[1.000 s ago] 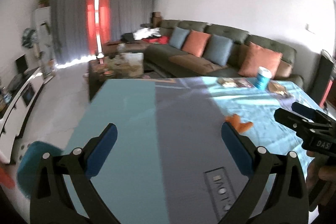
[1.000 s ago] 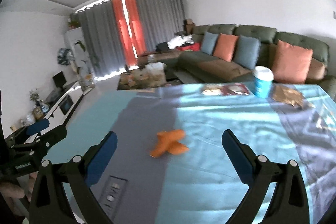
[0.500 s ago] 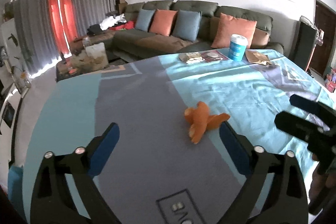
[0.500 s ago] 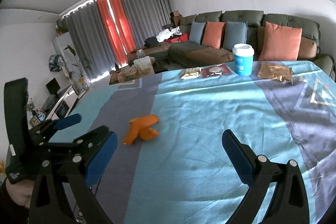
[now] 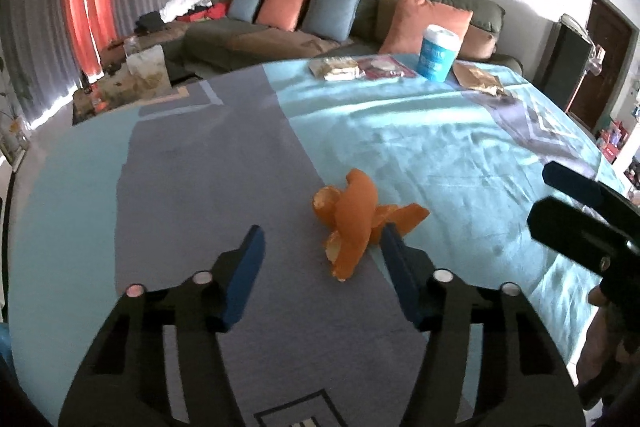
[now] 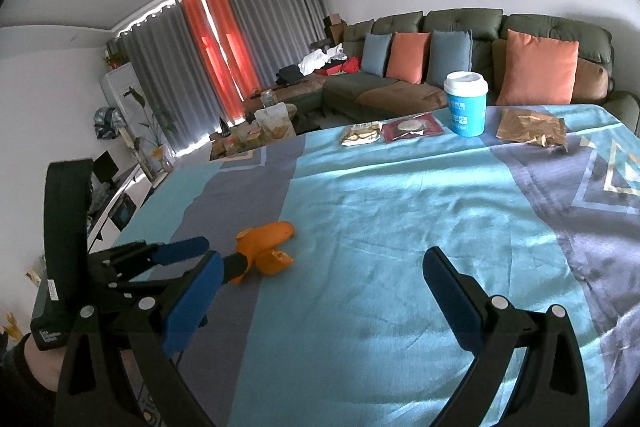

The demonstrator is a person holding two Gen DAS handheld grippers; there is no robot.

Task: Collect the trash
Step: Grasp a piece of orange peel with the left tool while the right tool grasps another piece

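Note:
An orange peel lies on the blue and grey tablecloth. My left gripper is open, its blue fingertips on either side of the peel's near end, just above the cloth. In the right wrist view the peel sits at the left with the left gripper reaching it. My right gripper is open and empty over the cloth, to the right of the peel. At the far edge lie a blue paper cup, a clear snack wrapper, a red wrapper and a brown bag.
A green sofa with orange and blue cushions runs behind the table. A cluttered coffee table stands before the curtains. The table's left edge drops to the floor by a TV stand.
My left gripper has moved forward and down to the orange peel and its fingers have narrowed around it. My right gripper has shifted slightly; it stays open.

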